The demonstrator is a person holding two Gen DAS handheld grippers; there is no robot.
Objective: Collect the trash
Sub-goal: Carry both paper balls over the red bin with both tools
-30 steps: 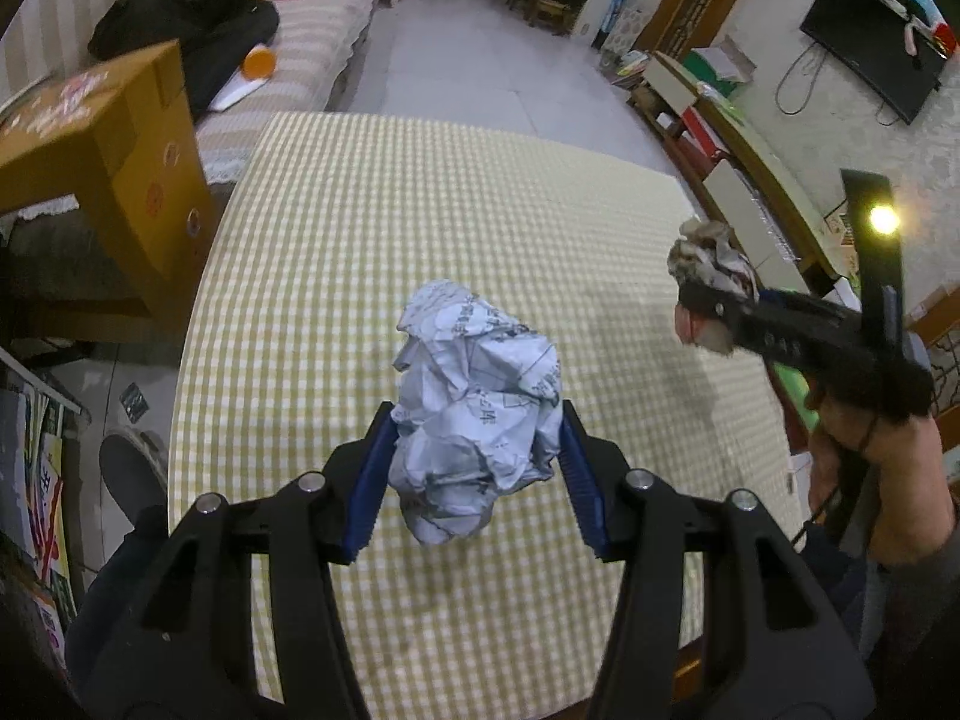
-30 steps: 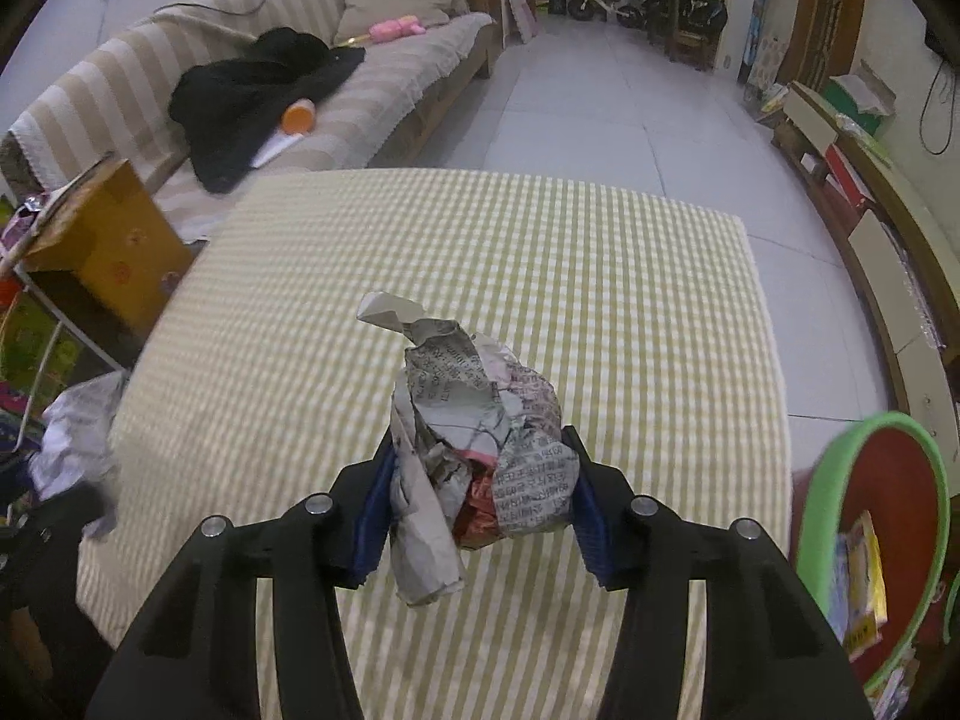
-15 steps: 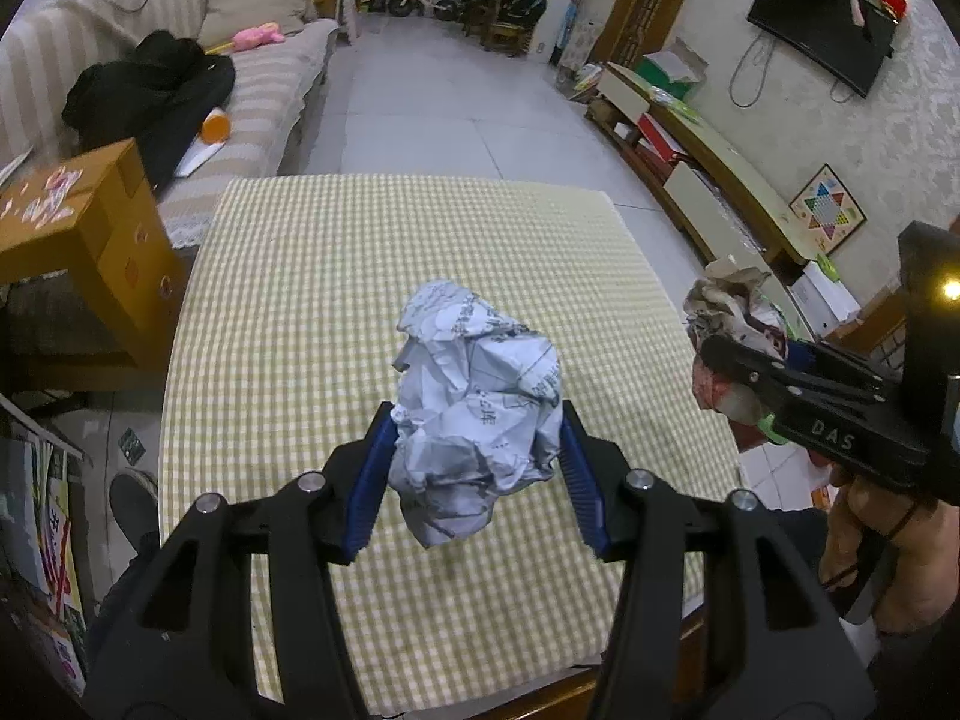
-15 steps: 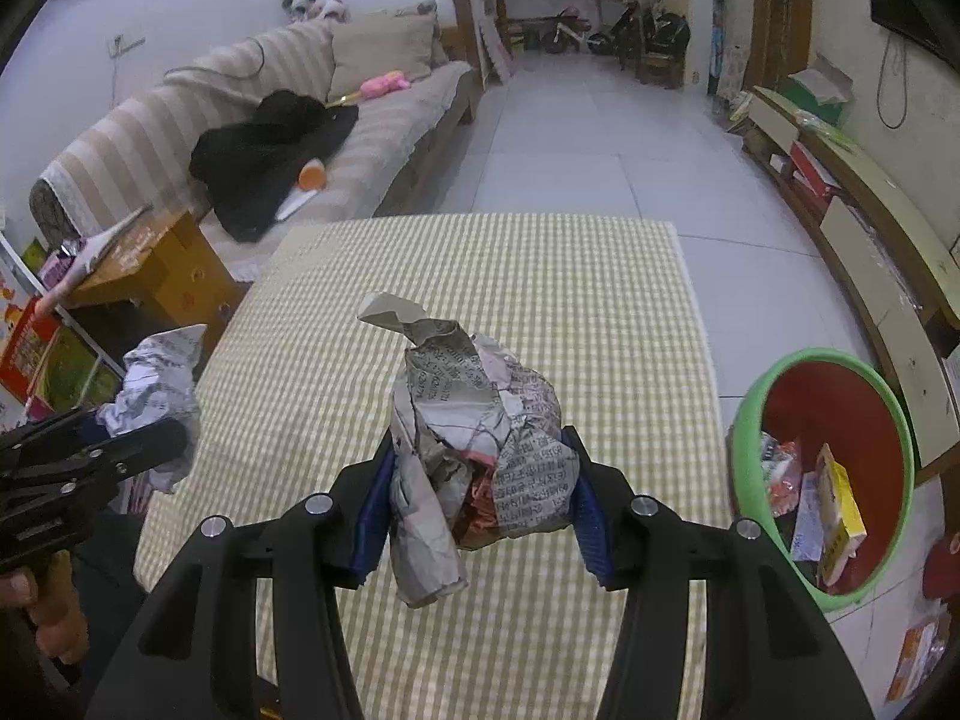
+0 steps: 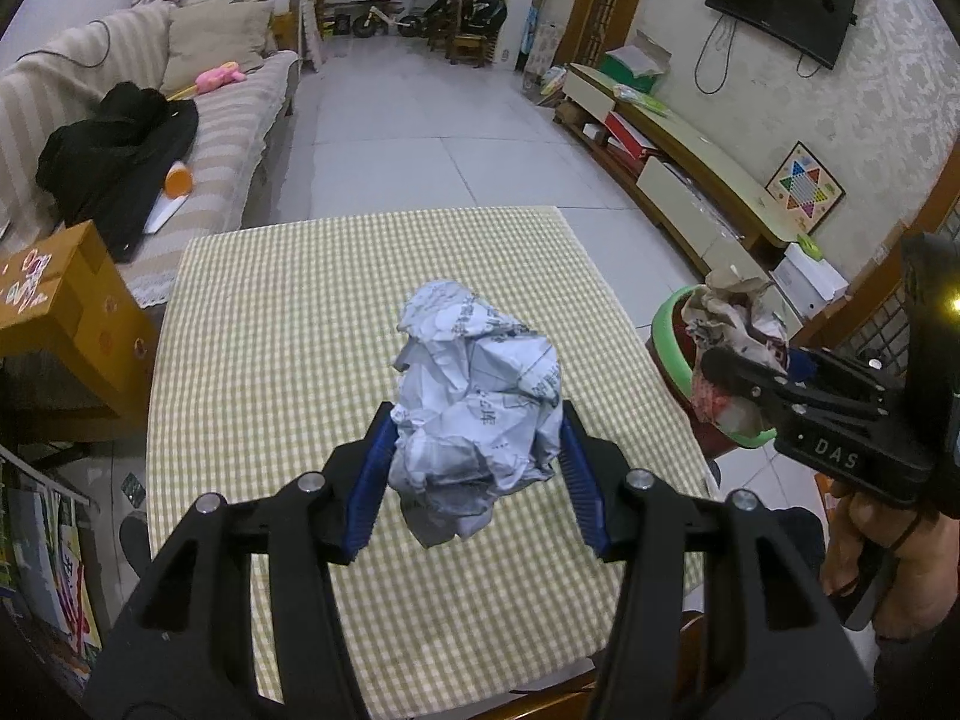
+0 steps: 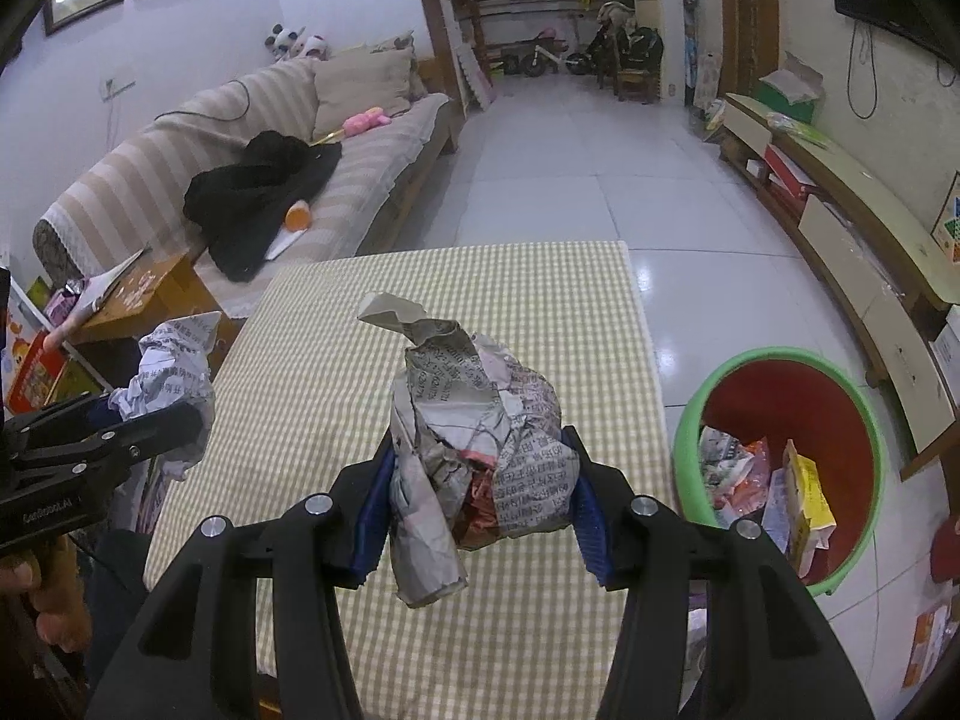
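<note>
Above the checked tablecloth (image 5: 252,324) two paper wads are held clear of the table, presumably so they can be carried to the green-rimmed red bin (image 6: 780,360) on the floor beside it. By the left gripper (image 5: 474,468) a pale grey crumpled newspaper ball (image 5: 474,396) is pinched, jaws partly closed on its sides. By the right gripper (image 6: 480,504) a darker newspaper wad (image 6: 474,450), seemingly with reddish scraps inside, is clamped likewise. Other rubbish is already lying in the bin.
</note>
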